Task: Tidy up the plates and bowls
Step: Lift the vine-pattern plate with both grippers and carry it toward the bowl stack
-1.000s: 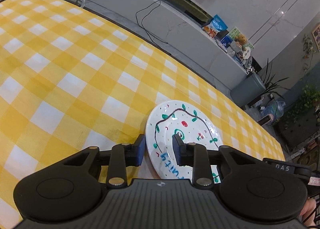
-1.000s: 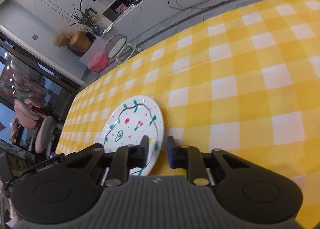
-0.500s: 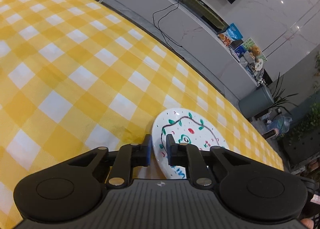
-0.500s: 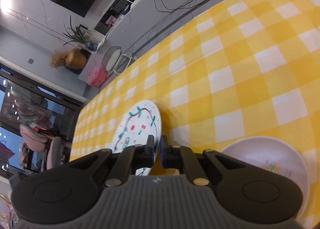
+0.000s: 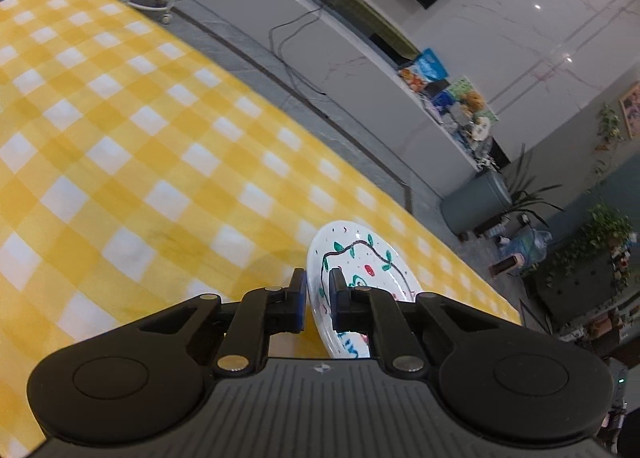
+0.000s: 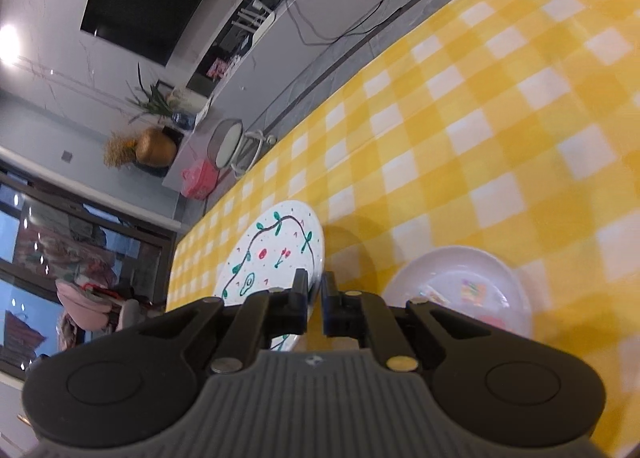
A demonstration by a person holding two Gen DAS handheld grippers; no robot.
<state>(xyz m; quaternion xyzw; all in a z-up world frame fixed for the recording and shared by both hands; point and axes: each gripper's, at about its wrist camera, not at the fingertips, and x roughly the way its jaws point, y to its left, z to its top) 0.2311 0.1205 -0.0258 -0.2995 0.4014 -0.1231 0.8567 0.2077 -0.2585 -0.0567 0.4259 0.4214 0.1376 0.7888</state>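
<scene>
Plates sit in both your views over the yellow-and-white checked tablecloth. Your left gripper has its jaws closing, the last of the gap going, with the rim of a round white plate painted with a dark vine, green leaves and red dots between the blue pads; the plate tilts up off the cloth. Your right gripper pinches the rim of a plate with the same pattern, jaws pressed nearly together on its edge, and that plate also stands tilted above the cloth. To its right, a pale pink shallow plate with a small coloured print lies flat on the tablecloth, just beside your right gripper's fingers.
</scene>
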